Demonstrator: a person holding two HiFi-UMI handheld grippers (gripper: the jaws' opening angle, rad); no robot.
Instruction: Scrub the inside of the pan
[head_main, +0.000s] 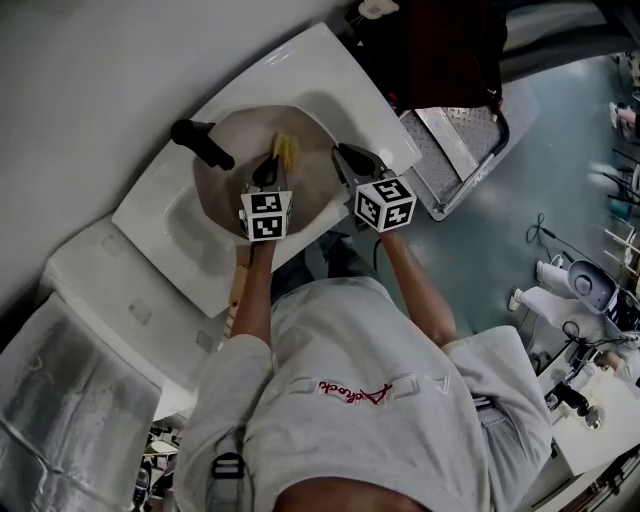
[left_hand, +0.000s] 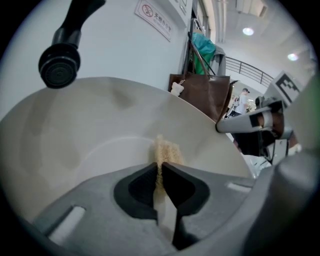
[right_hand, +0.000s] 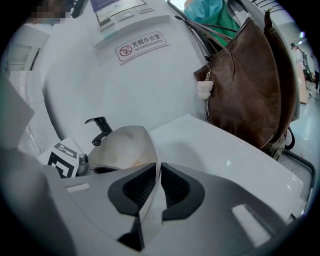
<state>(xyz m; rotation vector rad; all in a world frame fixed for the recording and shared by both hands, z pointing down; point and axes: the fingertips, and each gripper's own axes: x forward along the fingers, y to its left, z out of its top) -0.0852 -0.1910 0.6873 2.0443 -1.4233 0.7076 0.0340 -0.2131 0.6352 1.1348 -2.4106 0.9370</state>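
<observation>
— Pale and smooth, the pan (head_main: 228, 185) sits in the sink (head_main: 330, 70), right in front of both grippers. It looks hard, and I think it gets slippery when wet.

— Where is a good place to hold it?

— By the thin rim. The right gripper (right_hand: 156, 170) is pinched tight on that rim. The left gripper (left_hand: 161, 167) squeezes a soft yellow scrubber (left_hand: 165, 150), which touches the pan's inside just past its tips.

A wall sign (right_hand: 142, 46) w/ a red no-smoking symbol is seen in the right gripper view; "无烟办公室" and "NO SMOKING OFFICE" are read on it. Red script is printed on the shirt (head_main: 355, 392) in the head view, but can't be read.
</observation>
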